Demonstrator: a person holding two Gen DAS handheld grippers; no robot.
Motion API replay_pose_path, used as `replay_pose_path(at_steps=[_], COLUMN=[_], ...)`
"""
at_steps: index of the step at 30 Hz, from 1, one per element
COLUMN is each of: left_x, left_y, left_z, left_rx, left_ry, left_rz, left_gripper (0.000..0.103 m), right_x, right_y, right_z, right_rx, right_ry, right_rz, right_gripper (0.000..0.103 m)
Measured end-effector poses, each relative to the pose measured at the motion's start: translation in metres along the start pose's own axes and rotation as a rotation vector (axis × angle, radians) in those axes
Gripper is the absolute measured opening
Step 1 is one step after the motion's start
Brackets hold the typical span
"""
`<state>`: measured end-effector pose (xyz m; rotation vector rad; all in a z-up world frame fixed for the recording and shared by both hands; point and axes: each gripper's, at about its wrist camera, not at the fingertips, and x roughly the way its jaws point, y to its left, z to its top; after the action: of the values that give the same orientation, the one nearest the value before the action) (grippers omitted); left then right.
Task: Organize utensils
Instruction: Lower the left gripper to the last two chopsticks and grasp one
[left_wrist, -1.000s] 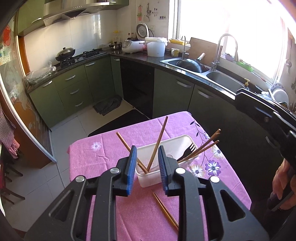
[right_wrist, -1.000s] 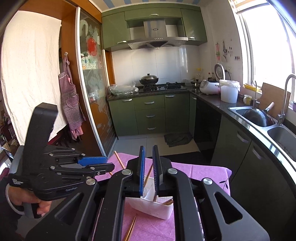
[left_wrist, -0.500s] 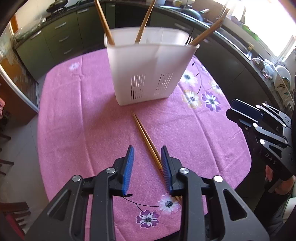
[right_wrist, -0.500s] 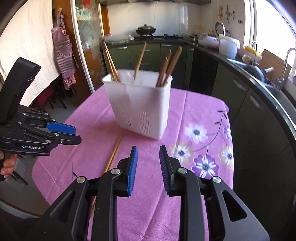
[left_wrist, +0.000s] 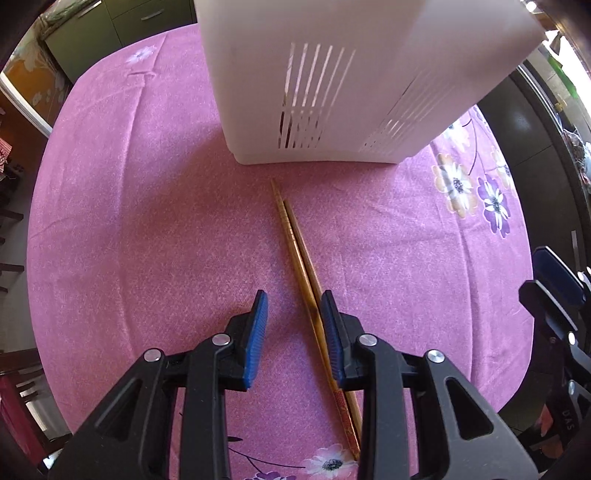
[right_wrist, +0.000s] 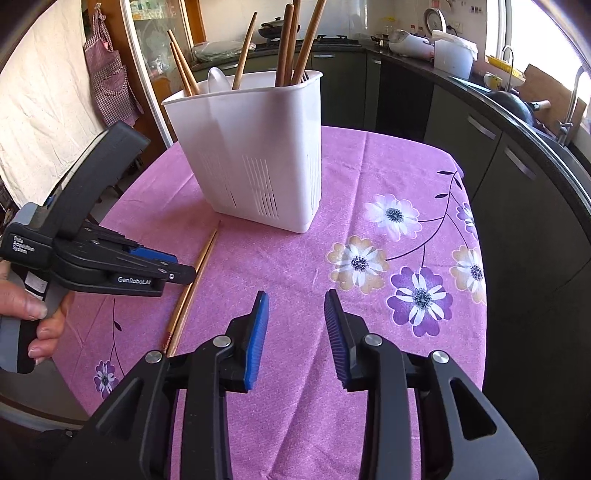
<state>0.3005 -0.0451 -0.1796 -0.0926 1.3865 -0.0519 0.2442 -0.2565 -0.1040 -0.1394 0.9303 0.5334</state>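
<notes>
Setting: a table covered by a pink flowered cloth (left_wrist: 147, 221) is seen in a kitchen.
Utensil holder: a white slotted holder (right_wrist: 255, 147) is stood upright on the cloth; chopsticks and a white spoon are held in it.
Loose chopsticks: a wooden pair (left_wrist: 299, 251) is laid side by side on the cloth, tips near the holder's base but apart from it.
Left gripper (left_wrist: 293, 314): pointed down over the pair; the blue pads are parted, the pair is seen between them, close to the right-hand pad, and is not pinched.
Right gripper (right_wrist: 295, 317): the jaws are being opened; only bare cloth is seen between them.
Hand (right_wrist: 26, 306): the left tool's handle is held at the frame edge.
</notes>
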Motion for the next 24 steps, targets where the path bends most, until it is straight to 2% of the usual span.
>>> replay_pose_path(at_steps=[5, 8, 14, 16, 17, 20, 24], left_x=[0.000, 0.003, 0.006, 0.006, 0.004, 0.002, -0.007], left_y=[-0.003, -0.001, -0.012, -0.022, -0.028, -0.034, -0.035], left_z=[0.002, 0.003, 0.006, 0.006, 0.007, -0.001, -0.011], left_rx=[0.012, 0.006, 0.028, 0.063, 0.074, 0.080, 0.097], left_ry=[0.010, 0.045, 0.024, 0.006, 0.003, -0.006, -0.052], left_rz=[0.036, 0.043, 0.074, 0.091, 0.087, 0.078, 0.092], left_gripper=[0.030, 0.030, 0.029, 0.019, 0.011, 0.007, 0.007], right_x=[-0.003, -0.003, -0.004, -0.005, -0.005, -0.006, -0.007], right_y=[-0.002, -0.003, -0.002, -0.001, -0.001, -0.003, -0.004], right_z=[-0.001, -0.001, -0.001, -0.002, -0.002, -0.003, -0.003], right_rx=[0.006, 0.008, 0.005, 0.000, 0.000, 0.004, 0.007], right_ry=[-0.004, -0.004, -0.004, -0.001, 0.000, 0.005, 0.007], right_rz=[0.011, 0.016, 0.018, 0.018, 0.018, 0.013, 0.006], right_gripper=[0.032, 0.033, 0.034, 0.034, 0.034, 0.034, 0.034])
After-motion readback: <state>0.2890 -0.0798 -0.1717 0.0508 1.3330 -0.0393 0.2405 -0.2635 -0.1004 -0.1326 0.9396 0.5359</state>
